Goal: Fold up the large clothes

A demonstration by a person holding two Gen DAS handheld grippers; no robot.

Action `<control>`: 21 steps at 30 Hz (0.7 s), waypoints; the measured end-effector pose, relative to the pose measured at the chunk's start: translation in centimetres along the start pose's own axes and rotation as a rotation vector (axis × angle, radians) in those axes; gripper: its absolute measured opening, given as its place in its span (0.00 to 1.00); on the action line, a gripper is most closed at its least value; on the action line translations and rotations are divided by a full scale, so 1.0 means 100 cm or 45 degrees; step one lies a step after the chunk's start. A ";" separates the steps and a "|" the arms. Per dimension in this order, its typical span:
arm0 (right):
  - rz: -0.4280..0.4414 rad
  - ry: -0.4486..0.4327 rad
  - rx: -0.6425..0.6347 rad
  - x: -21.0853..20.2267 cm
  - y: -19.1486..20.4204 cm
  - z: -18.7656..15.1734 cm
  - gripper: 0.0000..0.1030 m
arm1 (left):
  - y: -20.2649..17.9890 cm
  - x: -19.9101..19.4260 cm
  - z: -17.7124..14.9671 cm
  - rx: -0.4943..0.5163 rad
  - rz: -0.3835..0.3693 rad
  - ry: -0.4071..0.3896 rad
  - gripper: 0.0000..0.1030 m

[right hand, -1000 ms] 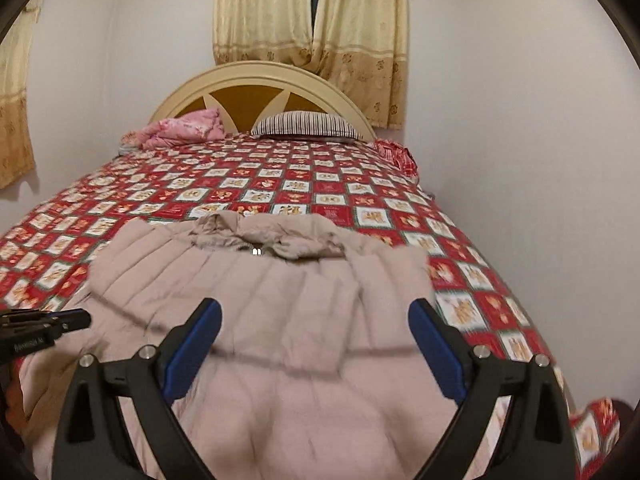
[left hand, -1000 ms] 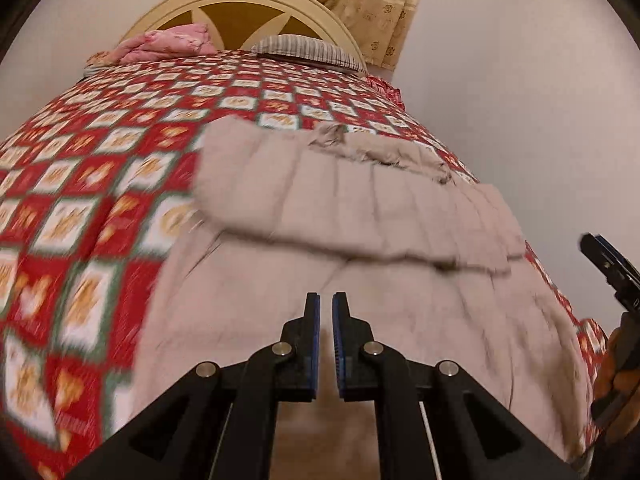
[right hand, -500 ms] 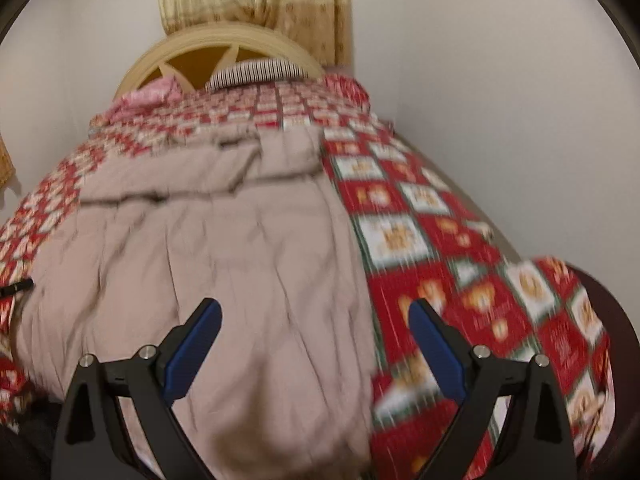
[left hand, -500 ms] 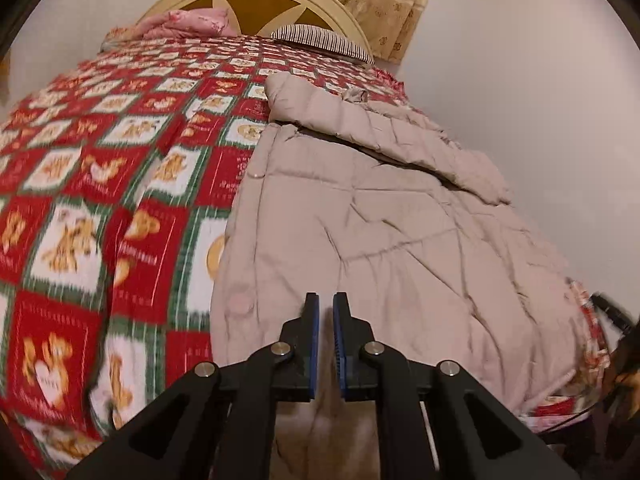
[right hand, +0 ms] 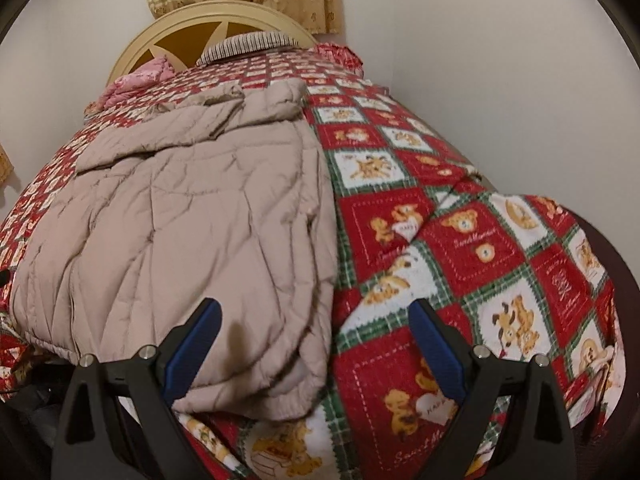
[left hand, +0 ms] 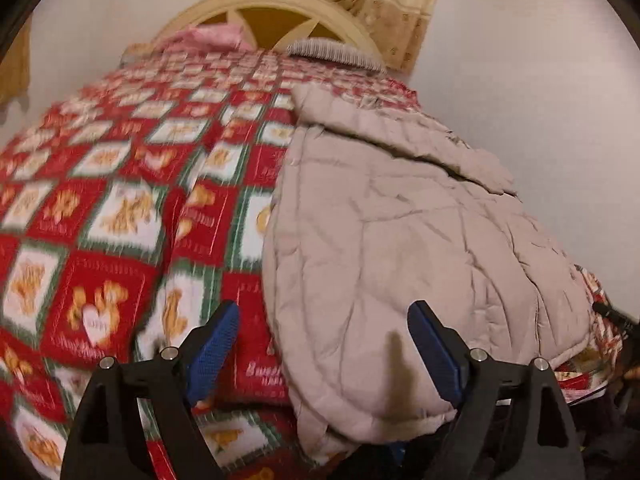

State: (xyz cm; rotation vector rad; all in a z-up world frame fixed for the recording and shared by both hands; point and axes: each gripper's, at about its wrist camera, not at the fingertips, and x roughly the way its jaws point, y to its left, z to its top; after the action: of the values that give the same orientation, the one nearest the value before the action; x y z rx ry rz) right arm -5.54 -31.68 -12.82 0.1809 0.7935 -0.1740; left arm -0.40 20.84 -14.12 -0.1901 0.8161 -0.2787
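Red bear-patterned bedspread [right hand: 460, 240] covers the bed. On it lies the puffy beige coat [left hand: 400, 240], spread flat. Left gripper [left hand: 324, 344] has just been opening, its jaws wide over the coat's near corner, gripping nothing. Right gripper [right hand: 316, 340] is wide open too, the coat's other near corner below it.

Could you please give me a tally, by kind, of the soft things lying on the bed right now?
Beige padded coat: 1
Striped pillow: 1
Pink bundle of fabric: 1
Red patchwork bedspread: 1
Total: 4
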 end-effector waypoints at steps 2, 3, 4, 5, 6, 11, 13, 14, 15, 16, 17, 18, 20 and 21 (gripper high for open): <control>0.029 0.025 0.035 0.006 -0.005 -0.003 0.91 | 0.005 0.009 -0.006 -0.050 -0.083 0.063 0.84; 0.047 0.042 0.057 0.008 -0.008 -0.005 0.89 | 0.005 0.013 -0.009 -0.071 -0.128 0.083 0.84; 0.071 0.063 0.074 0.011 -0.010 -0.007 0.83 | 0.005 0.017 -0.012 -0.088 -0.165 0.099 0.84; 0.092 0.077 0.081 0.012 -0.010 -0.008 0.77 | 0.003 0.020 -0.014 -0.112 -0.210 0.120 0.83; 0.097 0.073 0.078 0.011 -0.010 -0.009 0.77 | 0.001 0.022 -0.015 -0.124 -0.240 0.114 0.83; 0.137 0.062 0.043 0.007 -0.005 -0.011 0.67 | 0.004 0.021 -0.015 -0.186 -0.348 0.109 0.75; 0.204 0.079 0.049 0.010 -0.002 -0.011 0.61 | 0.011 0.023 -0.017 -0.233 -0.383 0.117 0.62; 0.225 0.087 0.058 0.013 -0.001 -0.011 0.60 | 0.013 0.024 -0.018 -0.246 -0.385 0.114 0.59; 0.240 0.094 0.067 0.017 0.001 -0.012 0.60 | 0.015 0.023 -0.019 -0.251 -0.384 0.107 0.54; 0.252 0.105 0.071 0.022 0.003 -0.014 0.61 | 0.016 0.022 -0.022 -0.251 -0.387 0.097 0.50; 0.265 0.124 0.062 0.027 0.006 -0.016 0.56 | 0.017 0.022 -0.023 -0.250 -0.391 0.090 0.48; 0.279 0.152 0.060 0.031 0.007 -0.017 0.50 | 0.019 0.021 -0.024 -0.253 -0.395 0.085 0.43; 0.286 0.155 0.050 0.029 0.009 -0.018 0.31 | 0.022 0.021 -0.025 -0.267 -0.428 0.088 0.27; 0.292 0.147 0.046 0.027 0.010 -0.018 0.26 | 0.023 0.022 -0.024 -0.281 -0.463 0.086 0.21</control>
State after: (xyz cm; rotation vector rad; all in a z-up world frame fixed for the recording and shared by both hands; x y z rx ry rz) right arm -4.71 -30.58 -15.87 0.3164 0.8781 0.0397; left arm -0.36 22.16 -17.88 -0.5411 0.8775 -0.5390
